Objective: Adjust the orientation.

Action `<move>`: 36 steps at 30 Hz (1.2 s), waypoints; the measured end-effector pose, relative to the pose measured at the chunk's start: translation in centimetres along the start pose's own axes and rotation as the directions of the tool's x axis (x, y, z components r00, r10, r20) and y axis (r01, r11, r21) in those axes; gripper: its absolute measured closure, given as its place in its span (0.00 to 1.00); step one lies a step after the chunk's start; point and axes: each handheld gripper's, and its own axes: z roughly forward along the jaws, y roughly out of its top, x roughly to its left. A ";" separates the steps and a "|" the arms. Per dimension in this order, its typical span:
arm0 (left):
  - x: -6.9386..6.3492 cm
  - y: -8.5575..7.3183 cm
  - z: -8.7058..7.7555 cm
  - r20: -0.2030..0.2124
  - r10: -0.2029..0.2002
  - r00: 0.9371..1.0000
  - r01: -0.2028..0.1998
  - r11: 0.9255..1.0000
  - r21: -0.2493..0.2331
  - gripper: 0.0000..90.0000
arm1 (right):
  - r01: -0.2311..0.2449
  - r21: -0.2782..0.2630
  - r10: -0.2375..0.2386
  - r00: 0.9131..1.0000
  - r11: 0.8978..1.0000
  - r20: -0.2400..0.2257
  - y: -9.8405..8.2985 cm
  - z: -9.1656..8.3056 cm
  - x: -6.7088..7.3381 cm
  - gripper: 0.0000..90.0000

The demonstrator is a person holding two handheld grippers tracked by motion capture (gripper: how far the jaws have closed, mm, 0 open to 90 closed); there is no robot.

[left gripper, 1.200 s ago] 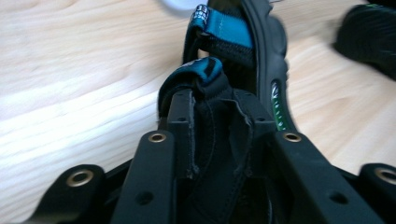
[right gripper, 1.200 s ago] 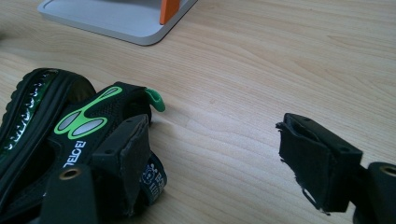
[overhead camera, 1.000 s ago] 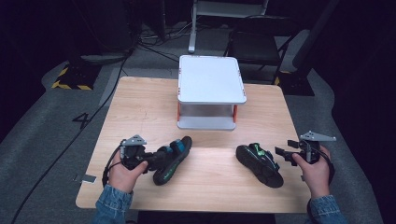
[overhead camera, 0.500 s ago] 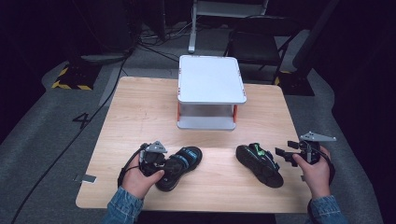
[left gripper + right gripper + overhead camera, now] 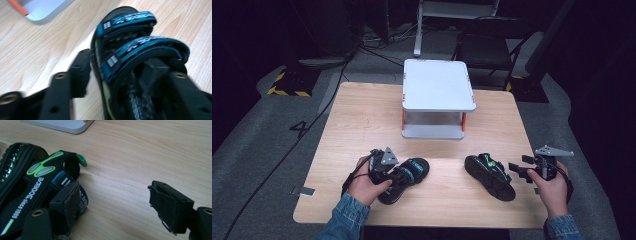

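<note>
Left gripper (image 5: pixel 399 175) at the near left of the table, jaws just opened further and now standing apart astride the side of the left sandal (image 5: pixel 404 179): one jaw outside the sole edge, the other inside under the rear strap, pads not seen pressing. Sandal flat on the wooden table (image 5: pixel 362 120), toe pointing away toward the white stand (image 5: pixel 438 85). Black sole, two broad teal-blue straps (image 5: pixel 140 50) across the top, each with a small grey patch and white lettering, blurred and not readable; yellow-green trim along the inner sole edge.

Right gripper (image 5: pixel 521 171) at the near right, jaws wide open, nothing clamped; in the right gripper view one pad just beside the heel strap of the right sandal (image 5: pixel 490 176), the other over bare wood well apart from it. Same make of sandal, lying at a slant on the table: black straps, a bright green logo (image 5: pixel 42 167), a green pull tab (image 5: pixel 82 160), white writing reading roughly "BORADOK since 1989", a blue patch beneath.

White stand with orange posts at the middle of the table, beyond both sandals. Denim sleeves (image 5: pixel 343 220) at the near edge.
</note>
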 end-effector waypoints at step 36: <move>-3.2 3.5 3.0 -0.059 -0.343 0.937 0.334 0.935 -0.123 0.71 | 0.004 0.006 -0.005 1.000 1.000 0.027 -1.3 -1.3 0.2 0.28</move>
